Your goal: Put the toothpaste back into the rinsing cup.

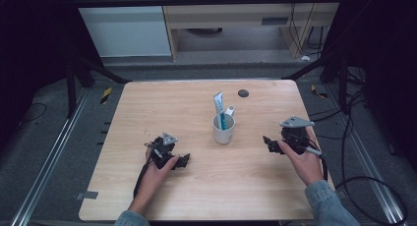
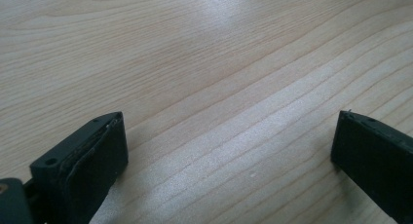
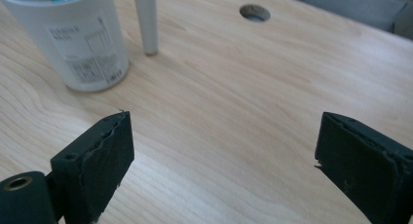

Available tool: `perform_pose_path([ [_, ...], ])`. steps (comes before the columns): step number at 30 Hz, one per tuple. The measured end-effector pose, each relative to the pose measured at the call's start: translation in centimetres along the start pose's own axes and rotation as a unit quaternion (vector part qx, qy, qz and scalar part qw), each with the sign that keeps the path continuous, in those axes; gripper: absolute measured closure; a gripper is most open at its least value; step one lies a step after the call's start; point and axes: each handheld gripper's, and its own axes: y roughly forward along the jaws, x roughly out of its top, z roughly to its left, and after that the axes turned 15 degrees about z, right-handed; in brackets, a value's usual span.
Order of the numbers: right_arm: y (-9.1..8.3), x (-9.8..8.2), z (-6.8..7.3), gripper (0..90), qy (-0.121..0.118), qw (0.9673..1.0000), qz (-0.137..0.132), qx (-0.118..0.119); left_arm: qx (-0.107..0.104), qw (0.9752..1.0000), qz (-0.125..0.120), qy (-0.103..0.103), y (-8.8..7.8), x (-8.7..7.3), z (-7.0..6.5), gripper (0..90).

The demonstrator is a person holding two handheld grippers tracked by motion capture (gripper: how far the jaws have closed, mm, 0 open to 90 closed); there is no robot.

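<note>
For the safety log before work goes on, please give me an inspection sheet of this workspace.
Surface: wooden table, bare, with a round hole near the far edge.
Job's things: white cup standing upright mid-table, holding a blue-and-white tube; a white handle rests behind it.
Clutter: nothing seen.
Grippers: left tool and right tool both open, empty, apart from the cup.
Cables: black cables on the floor at right.
Surroundings: dark frame, wooden cabinet behind.
</note>
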Motion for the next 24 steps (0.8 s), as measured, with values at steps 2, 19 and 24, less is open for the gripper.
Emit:
perform_pose_path([
  [2,0.5,-0.8,-0.5,7.6,0.004,1.0,0.006,0.0,0.0,1.0,0.0,0.0,0.0,0.0,0.0,0.0],
  [19,3.6,-3.5,-3.5,8.2,0.057,0.9968,0.056,-0.003,0.0,1.0,0.001,0.0,0.0,0.0,0.0,0.0],
  [24,4.4,-3.6,-4.2,8.3,0.076,0.9956,0.055,0.001,0.0,1.0,0.001,0.0,0.0,0.0,0.0,0.0],
])
